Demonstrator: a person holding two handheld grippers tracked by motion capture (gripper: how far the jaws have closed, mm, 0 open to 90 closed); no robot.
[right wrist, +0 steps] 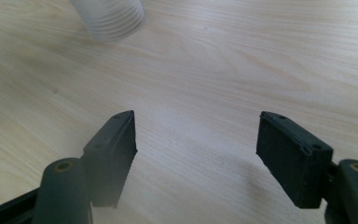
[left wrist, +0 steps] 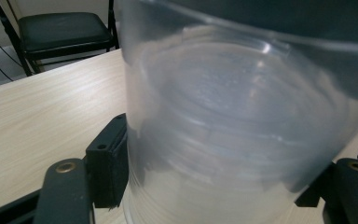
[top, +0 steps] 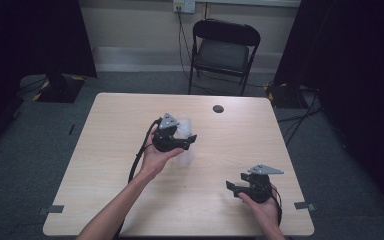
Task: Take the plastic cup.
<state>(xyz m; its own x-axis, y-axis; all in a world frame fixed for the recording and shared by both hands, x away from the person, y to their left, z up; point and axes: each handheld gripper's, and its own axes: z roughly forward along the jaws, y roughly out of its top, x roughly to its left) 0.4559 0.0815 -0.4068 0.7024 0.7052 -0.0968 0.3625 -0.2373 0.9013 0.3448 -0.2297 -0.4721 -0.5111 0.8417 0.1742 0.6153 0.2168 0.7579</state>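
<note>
- We saw the translucent plastic cup (top: 184, 131) mid-worktop (top: 110, 150), axis roughly upright, its ribbed frosted wall cloudy.
- Our left gripper (top: 186, 141) had its fingers (left wrist: 108, 161) clamped on the cup.
- Our right gripper (top: 231, 187), near right, kept its fingers (right wrist: 112, 144) spread, grasping nothing.

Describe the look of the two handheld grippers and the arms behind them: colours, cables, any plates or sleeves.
Both the left gripper and the right gripper are black, each topped with a grey three-cornered plate. Their jaws end in blocky black pads with small screw holes. A black cable trails from each. The forearms are bare, with no sleeves in view.
</note>
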